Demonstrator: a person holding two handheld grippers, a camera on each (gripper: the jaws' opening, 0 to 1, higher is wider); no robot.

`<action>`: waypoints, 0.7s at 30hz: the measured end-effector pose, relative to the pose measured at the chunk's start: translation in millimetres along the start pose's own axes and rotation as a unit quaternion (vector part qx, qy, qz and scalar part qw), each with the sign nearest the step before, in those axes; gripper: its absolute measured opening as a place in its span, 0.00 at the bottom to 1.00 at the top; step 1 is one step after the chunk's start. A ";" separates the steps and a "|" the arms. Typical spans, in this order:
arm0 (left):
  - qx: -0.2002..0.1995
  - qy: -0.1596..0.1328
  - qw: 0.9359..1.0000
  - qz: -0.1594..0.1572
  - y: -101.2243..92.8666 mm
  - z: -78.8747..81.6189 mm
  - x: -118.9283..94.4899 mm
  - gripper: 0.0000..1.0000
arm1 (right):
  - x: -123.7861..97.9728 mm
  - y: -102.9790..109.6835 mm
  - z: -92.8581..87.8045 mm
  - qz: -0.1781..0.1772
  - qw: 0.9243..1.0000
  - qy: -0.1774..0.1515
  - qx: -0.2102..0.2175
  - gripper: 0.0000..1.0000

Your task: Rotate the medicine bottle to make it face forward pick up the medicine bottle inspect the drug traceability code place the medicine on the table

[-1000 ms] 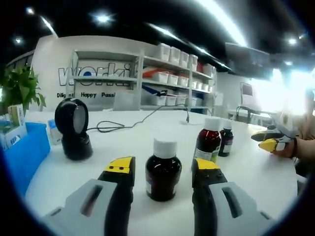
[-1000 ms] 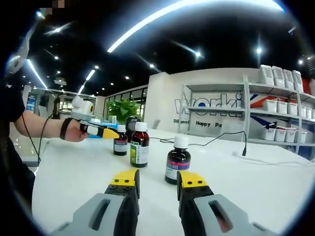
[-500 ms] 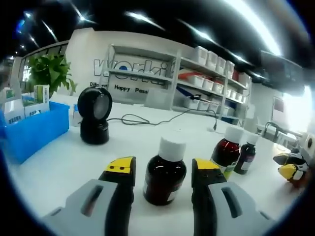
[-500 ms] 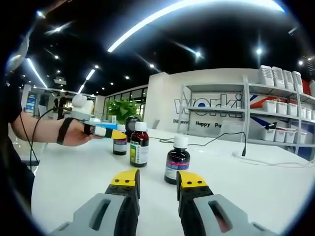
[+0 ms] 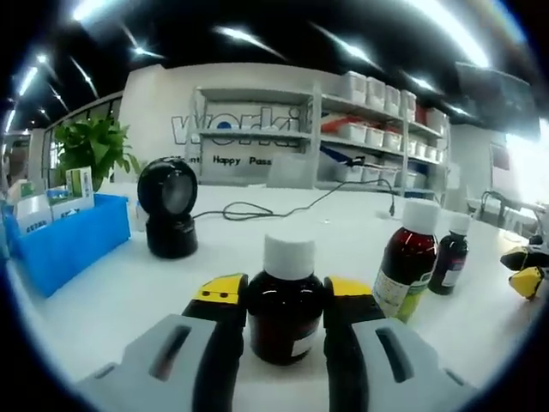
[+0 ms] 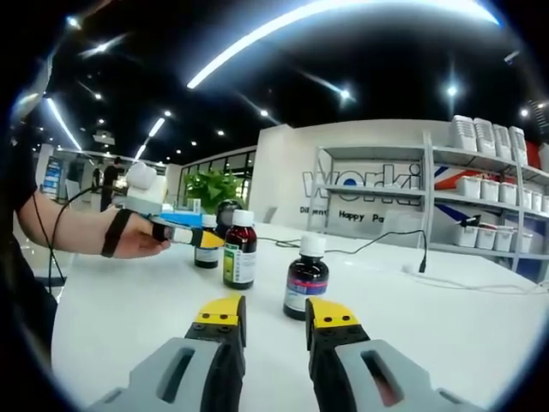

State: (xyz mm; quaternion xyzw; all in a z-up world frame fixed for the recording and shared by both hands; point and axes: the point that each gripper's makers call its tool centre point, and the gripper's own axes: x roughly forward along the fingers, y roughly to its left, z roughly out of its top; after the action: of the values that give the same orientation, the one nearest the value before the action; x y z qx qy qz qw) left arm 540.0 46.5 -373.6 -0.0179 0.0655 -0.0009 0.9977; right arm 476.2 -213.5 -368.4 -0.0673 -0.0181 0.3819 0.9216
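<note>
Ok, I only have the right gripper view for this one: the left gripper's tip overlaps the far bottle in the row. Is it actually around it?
Observer: Yes. In the left gripper view the far bottle stands upright between the jaws of the left gripper, which sit against both its sides.
Operator: Which way is its label turned?
Observer: Mostly bare dark glass faces that camera; just a label edge shows low on its right.
Operator: Anything beside it over there?
Observer: A blue bin holding small boxes, left of a black round device.
</note>
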 end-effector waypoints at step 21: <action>0.029 0.006 0.985 -0.169 -16.7 -1.9 -7.7 0.26 | 1.0 0.2 -4.2 0.000 1.000 0.010 -0.008 0.20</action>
State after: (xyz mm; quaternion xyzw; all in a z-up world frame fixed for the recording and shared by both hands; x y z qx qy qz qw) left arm 532.1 29.8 -373.9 0.0005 0.0679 -0.1715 0.9828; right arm 477.1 -213.1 -372.6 -0.0784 -0.0117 0.3814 0.9210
